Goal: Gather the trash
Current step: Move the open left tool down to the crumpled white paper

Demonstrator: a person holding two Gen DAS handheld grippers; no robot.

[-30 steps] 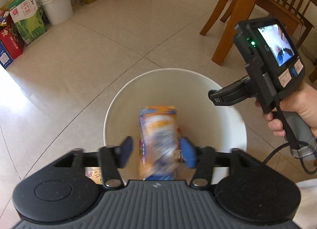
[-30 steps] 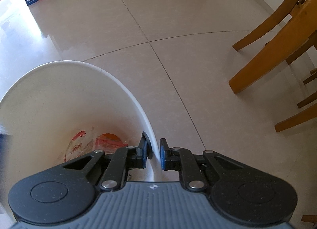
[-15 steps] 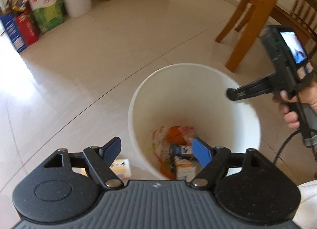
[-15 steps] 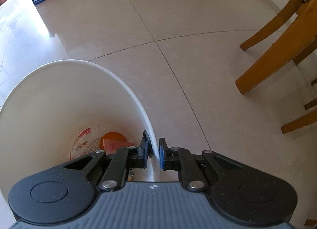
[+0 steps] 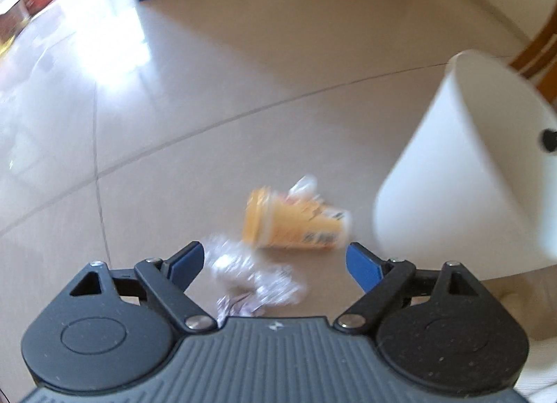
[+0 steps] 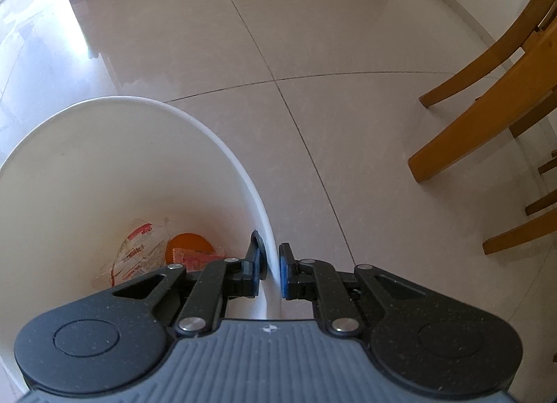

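The left gripper, jaws opening and empty, should be straddling the near crumpled clear plastic wrapper, while the right gripper is clamping the white plastic bin's rim.

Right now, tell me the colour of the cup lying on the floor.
Yellow-orange, with some printed label; the cup shows best, though blurred, in the left wrist view.

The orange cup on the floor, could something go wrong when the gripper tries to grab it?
Maybe. The cup lies on its side, so a nudge from the left gripper, whose jaws are opening with nothing gripped, could roll it away. The crumpled wrapper lies closer to the fingers and might get caught instead of the cup. The right gripper pinches only the bin rim, so the bin might tip or slip.
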